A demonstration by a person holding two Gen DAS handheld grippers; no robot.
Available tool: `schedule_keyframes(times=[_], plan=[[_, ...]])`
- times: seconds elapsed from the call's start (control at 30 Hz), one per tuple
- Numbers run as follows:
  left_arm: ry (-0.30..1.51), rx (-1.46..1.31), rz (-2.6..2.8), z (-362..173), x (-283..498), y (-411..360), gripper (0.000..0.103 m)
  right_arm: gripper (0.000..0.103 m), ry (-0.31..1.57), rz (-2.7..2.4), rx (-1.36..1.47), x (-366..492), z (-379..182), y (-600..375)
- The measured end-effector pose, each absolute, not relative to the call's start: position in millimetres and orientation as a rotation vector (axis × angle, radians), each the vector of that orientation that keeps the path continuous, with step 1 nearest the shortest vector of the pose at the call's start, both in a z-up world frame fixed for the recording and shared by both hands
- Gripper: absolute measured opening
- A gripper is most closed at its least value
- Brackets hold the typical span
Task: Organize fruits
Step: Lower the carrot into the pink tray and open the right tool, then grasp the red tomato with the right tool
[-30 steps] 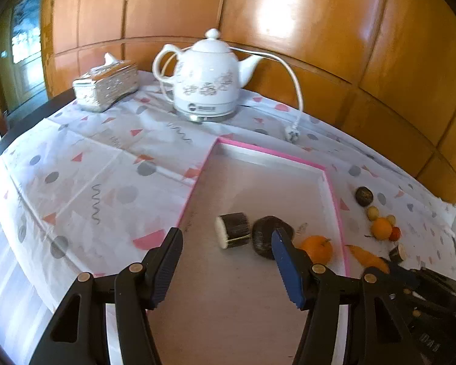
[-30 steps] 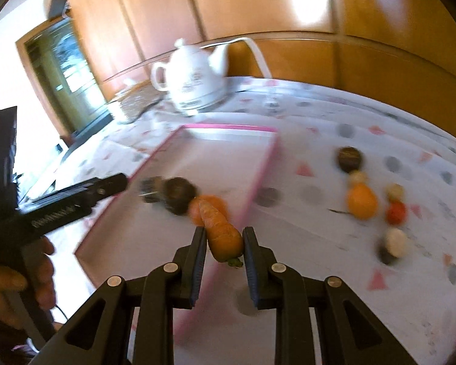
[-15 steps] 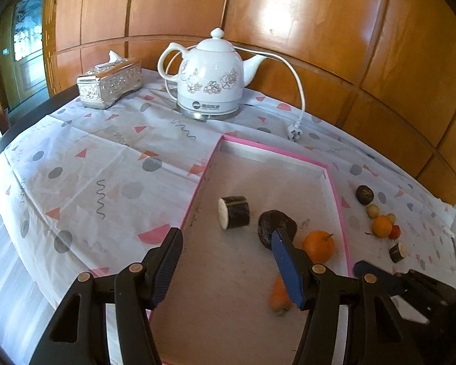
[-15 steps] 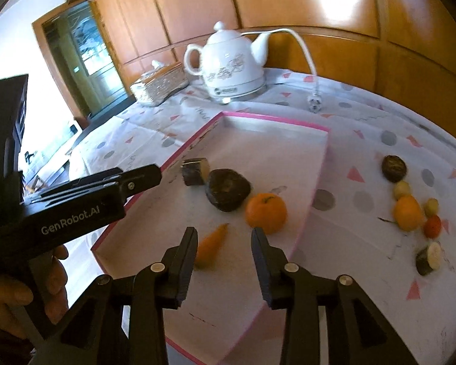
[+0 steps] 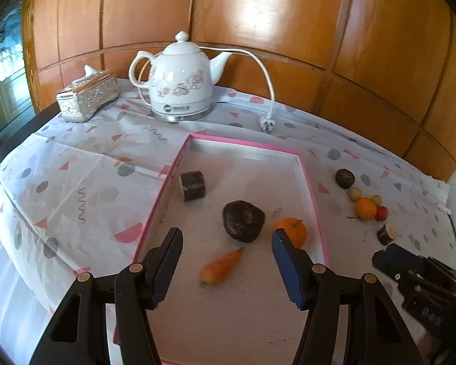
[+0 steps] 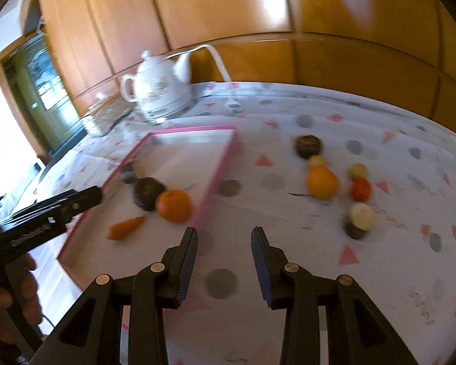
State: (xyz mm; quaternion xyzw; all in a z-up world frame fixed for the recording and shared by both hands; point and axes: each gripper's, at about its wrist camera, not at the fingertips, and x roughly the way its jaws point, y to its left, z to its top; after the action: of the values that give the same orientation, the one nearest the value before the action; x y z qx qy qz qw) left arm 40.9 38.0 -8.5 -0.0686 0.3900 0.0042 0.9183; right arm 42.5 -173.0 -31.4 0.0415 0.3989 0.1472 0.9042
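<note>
Fruit sorting: pink-rimmed tray [image 5: 307,170] part filled.
Left wrist view: left gripper [image 5: 225,261] wide open, empty, over carrot [image 5: 220,267] in tray. Right wrist view: right gripper [image 6: 223,258] open, empty, outside tray; loose orange [image 6: 322,181] may roll if nudged.

Glossy orange wood panelling [image 5: 258,30] (bright glare patches) backs a table with patterned cloth [image 5: 76,167].

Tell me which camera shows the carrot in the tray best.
The left wrist view. There the carrot lies close to the lens and fairly sharp on the tray, between the open fingers of the left hand-held gripper. The right wrist view shows the carrot smaller, off to the left and smeared by motion blur.
</note>
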Motion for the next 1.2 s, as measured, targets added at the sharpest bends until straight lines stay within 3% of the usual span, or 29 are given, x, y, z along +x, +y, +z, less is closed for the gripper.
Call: schedule_keyframes(times=[0.7,0.73,0.8,0.83,1.2], plan=[[0.829,-0.032,-0.19,-16,34,-28,0.062,0.037,0.885,0.049,0.175,40,-69,-292],[0.832,-0.03,-0.197,-17,33,-29,0.062,0.037,0.886,0.053,0.176,44,-69,-289],[0.836,-0.024,-0.207,-18,33,-31,0.062,0.051,0.883,0.059,0.171,53,-71,-284],[0.836,-0.021,-0.208,-18,32,-32,0.062,0.054,0.88,0.057,0.169,57,-72,-282],[0.863,-0.033,-0.236,-23,42,-40,0.062,0.054,0.87,0.059,0.167,76,-68,-280]])
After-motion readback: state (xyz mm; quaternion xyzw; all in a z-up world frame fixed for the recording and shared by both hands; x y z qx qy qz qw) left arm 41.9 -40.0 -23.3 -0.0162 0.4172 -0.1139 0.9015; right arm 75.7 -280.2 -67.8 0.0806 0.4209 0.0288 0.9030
